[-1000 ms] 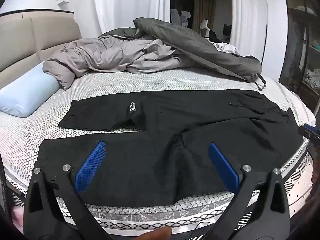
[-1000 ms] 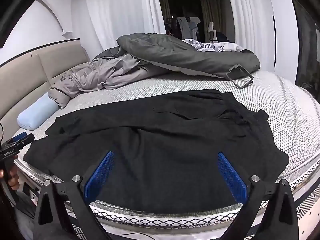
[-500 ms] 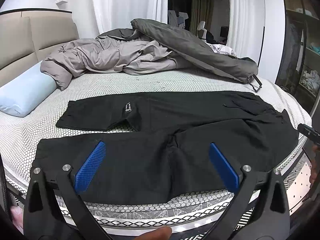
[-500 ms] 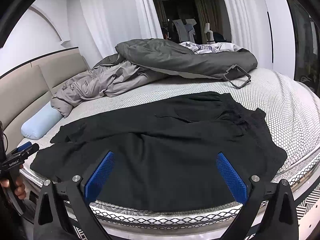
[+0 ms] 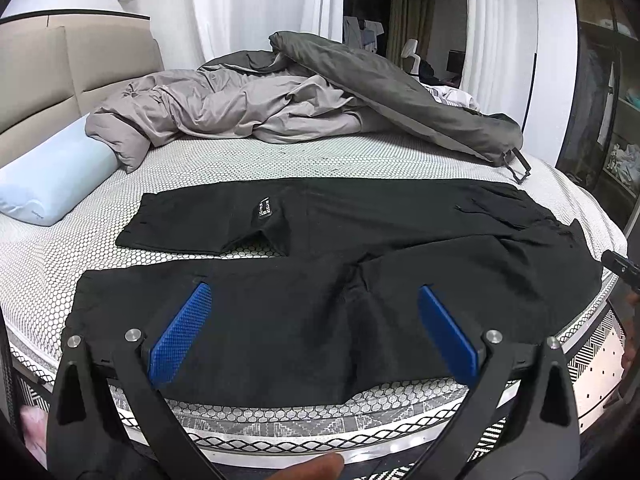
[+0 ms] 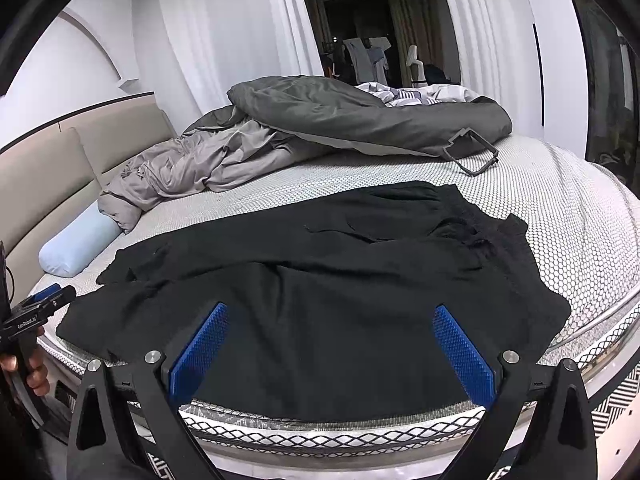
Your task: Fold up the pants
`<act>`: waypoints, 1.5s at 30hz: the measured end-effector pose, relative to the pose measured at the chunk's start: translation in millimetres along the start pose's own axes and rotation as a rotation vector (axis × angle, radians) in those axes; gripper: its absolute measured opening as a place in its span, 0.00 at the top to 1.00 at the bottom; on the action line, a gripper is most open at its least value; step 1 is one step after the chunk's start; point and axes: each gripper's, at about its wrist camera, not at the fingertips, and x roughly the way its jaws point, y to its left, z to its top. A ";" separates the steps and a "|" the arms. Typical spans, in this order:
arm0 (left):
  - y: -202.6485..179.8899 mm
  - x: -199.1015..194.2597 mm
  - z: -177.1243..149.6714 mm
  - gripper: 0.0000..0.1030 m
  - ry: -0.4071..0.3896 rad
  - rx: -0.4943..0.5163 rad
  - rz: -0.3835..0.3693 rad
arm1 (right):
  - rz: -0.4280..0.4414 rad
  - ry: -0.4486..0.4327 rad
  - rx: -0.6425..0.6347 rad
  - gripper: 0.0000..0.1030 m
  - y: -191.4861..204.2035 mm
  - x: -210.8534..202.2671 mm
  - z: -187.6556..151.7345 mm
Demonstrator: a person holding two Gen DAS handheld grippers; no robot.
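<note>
Black pants (image 5: 380,248) lie spread flat across the near half of the bed, both legs running to the left and the waistband to the right (image 6: 472,232). The far leg carries a small label (image 5: 264,211). My left gripper (image 5: 316,300) hovers open over the near leg, close to the mattress edge, its blue pads (image 5: 180,336) wide apart with nothing between them. Open too, my right gripper (image 6: 332,320) hangs above the seat of the pants (image 6: 340,300), holding nothing. The left gripper's tip also shows at the far left of the right wrist view (image 6: 38,312).
A rumpled grey duvet (image 5: 248,108) and a dark green cover (image 6: 360,120) are piled at the back of the bed. A pale blue pillow (image 5: 48,180) lies by the beige headboard (image 5: 60,64). A dark rectangular frame (image 6: 472,152) rests beside the cover. The honeycomb mattress (image 6: 560,208) curves off at right.
Both grippers have drawn slightly back and up from the bed, staying open. The pants have not moved.
</note>
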 end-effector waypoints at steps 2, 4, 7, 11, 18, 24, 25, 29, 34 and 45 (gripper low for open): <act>0.8 0.9 0.0 0.01 0.001 -0.002 0.002 | 0.000 0.000 -0.002 0.00 -0.5 0.1 -0.1; 1.1 1.2 -0.4 0.01 0.002 -0.001 0.003 | -0.001 0.000 -0.006 0.00 -0.6 0.0 -0.2; 1.9 1.8 -1.1 0.01 0.003 -0.001 0.004 | -0.002 -0.001 -0.009 0.00 -0.3 0.2 0.3; 2.6 2.4 -1.5 0.01 0.002 -0.001 0.005 | -0.004 0.000 -0.007 0.00 -0.2 0.0 0.4; 2.9 2.8 -1.8 0.01 0.004 -0.001 0.007 | -0.009 -0.003 -0.002 0.00 -1.1 -0.7 1.4; 6.1 6.5 -3.4 0.01 0.009 -0.004 0.013 | -0.015 -0.005 -0.001 0.00 -1.1 -0.8 1.5; 5.5 6.5 -2.8 0.01 0.009 -0.003 0.012 | -0.015 -0.006 0.000 0.00 -1.3 -0.6 1.4; 6.6 7.8 -3.5 0.01 0.010 0.000 0.018 | -0.015 -0.005 -0.002 0.00 -1.1 -0.6 1.2; 8.4 10.7 -3.4 0.01 0.018 0.001 0.024 | -0.018 -0.003 -0.001 0.00 -2.4 -1.0 0.8; 28.3 6.5 -8.7 0.01 0.004 -0.031 0.028 | -0.028 -0.004 0.000 0.00 -6.0 -0.8 0.9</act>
